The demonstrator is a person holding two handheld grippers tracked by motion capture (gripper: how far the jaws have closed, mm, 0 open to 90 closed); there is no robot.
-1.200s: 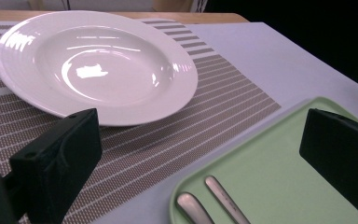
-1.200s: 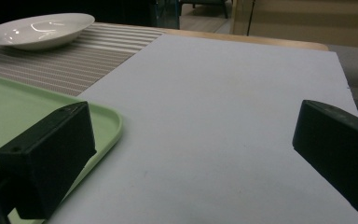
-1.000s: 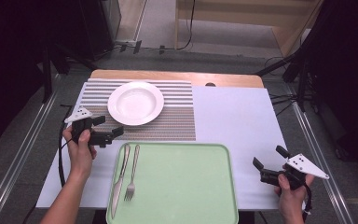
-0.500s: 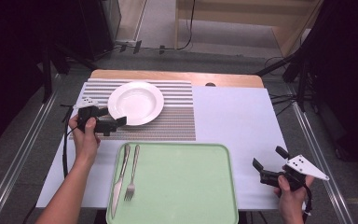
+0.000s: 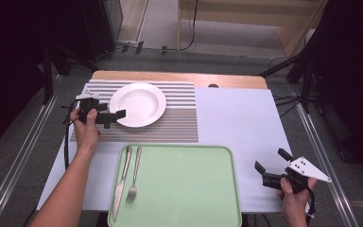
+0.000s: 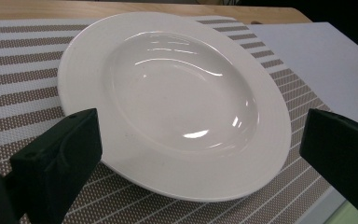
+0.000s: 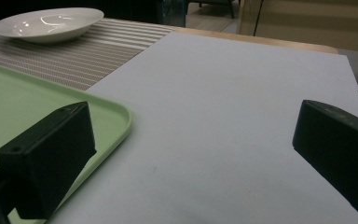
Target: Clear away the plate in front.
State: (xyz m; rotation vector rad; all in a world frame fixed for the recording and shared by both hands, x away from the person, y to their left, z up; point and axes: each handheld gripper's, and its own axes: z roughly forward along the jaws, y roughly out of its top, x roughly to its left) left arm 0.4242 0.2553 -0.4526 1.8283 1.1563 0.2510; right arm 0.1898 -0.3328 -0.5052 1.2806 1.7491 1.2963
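the left tongs (image 5: 116, 115) have moved in to the white plate (image 5: 139, 104), spread wide around its near rim, ready to pinch; the right tongs (image 5: 270, 166) stay spread, idle over the bench (image 5: 236, 118).

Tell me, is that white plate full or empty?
Empty. The white plate shows a bare, glossy bowl with only light reflections, sitting flat on the striped placemat; the left gripper, jaws open, is at its rim.

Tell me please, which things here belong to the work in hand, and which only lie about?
In use:
- white plate, on the striped mat
- left gripper, open at the plate's rim

Lying about:
- green tray
- knife and fork on the tray
- right gripper, open, off to the side
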